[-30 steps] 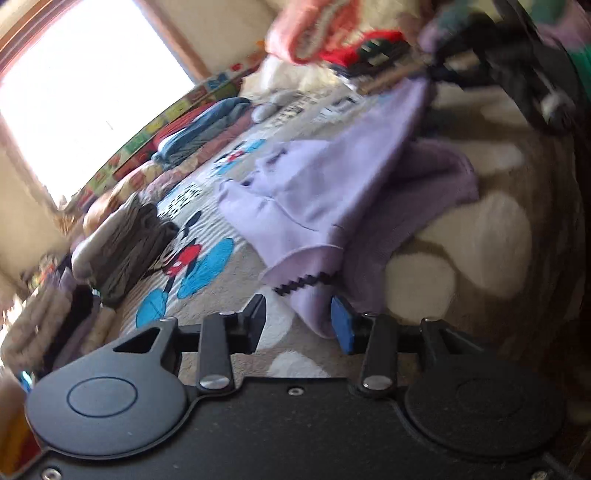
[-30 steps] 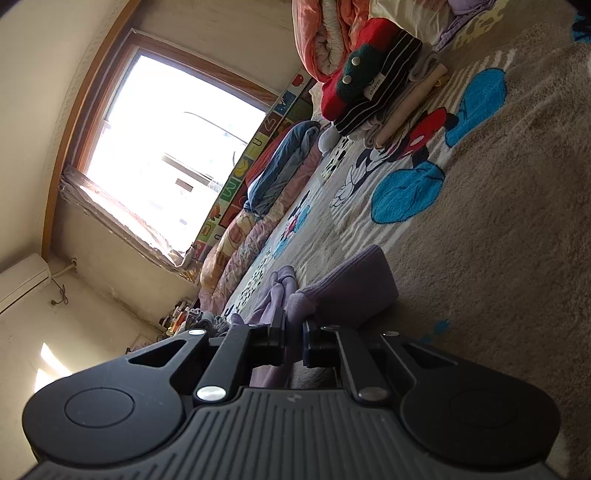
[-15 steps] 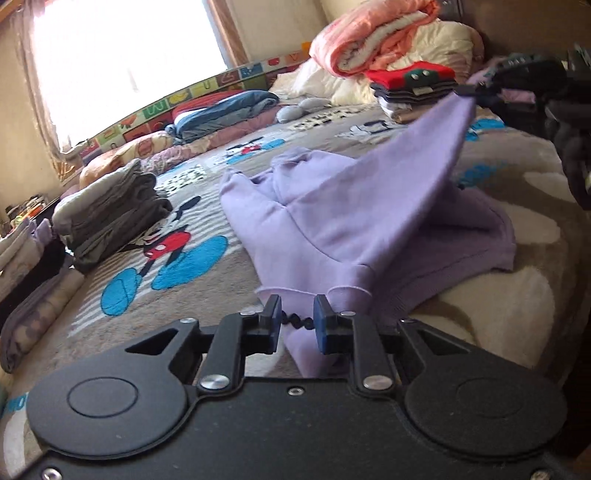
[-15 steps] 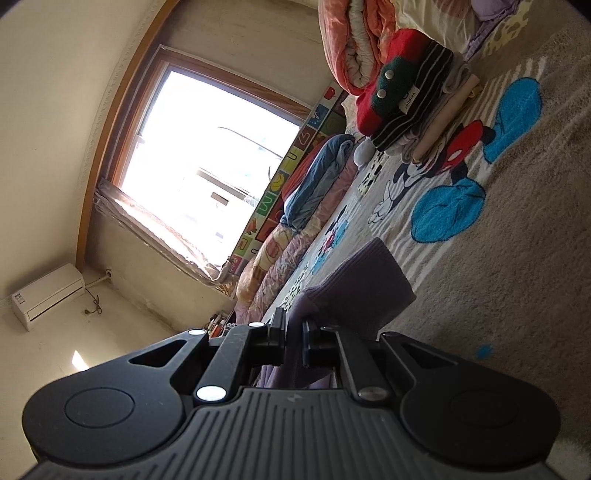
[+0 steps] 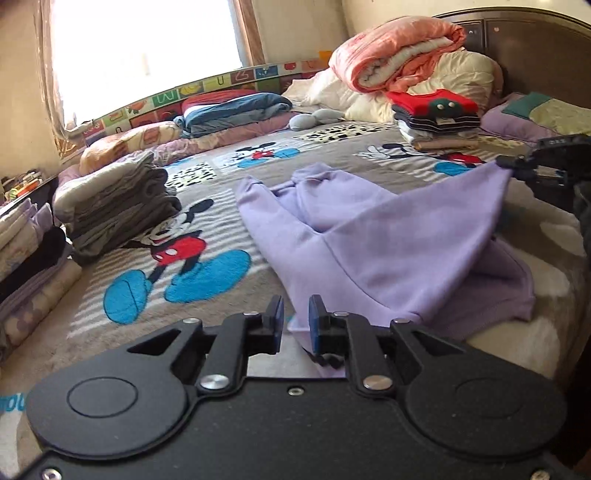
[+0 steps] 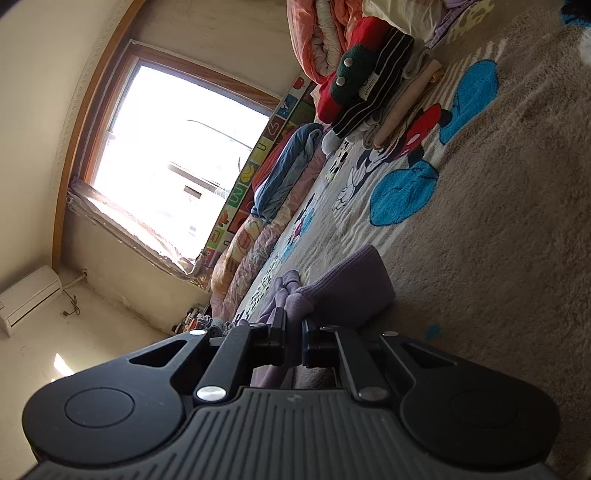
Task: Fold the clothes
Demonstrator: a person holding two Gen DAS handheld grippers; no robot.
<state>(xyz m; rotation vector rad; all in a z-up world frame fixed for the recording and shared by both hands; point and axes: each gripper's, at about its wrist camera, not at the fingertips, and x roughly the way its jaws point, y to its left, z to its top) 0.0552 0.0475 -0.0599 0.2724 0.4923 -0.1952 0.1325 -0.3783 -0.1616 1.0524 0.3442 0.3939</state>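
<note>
Lilac sweatshirt [image 5: 388, 236] lies on the bed's cartoon-mouse blanket [image 5: 177, 258], partly lifted between your two grippers. Near hem corner sits between the blue pads of your left gripper [image 5: 296, 319]; its fingers [image 5: 275, 321] have just been closing and now stand nearly together, pinching the cloth, with a bit of black zigzag trim hanging below. The far corner is pulled up into a peak at the right edge of the left wrist view, where your right gripper [image 5: 532, 171] holds it. In the right wrist view your right gripper [image 6: 293, 341] has its fingers clamped on bunched lilac fabric [image 6: 295, 306], and a ribbed cuff or hem [image 6: 354, 291] lies on the blanket just ahead. The sleeve end of the garment rests flat on the bed, toward the window side.

Around it: grey folded stack [image 5: 118, 206] to the left, near the blanket's mouse figure. Red, green and striped folded pile [image 5: 436, 118] farther back. Behind that, a rolled pink quilt [image 5: 399, 55] on cream bedding against a dark headboard [image 5: 535, 29]. Blue folded bedding [image 5: 236, 110] along an alphabet-tile border [image 5: 192, 88] under a bright window [image 5: 147, 48]. The right wrist view is rolled sideways; wall air conditioner [image 6: 29, 299] at lower left.
</note>
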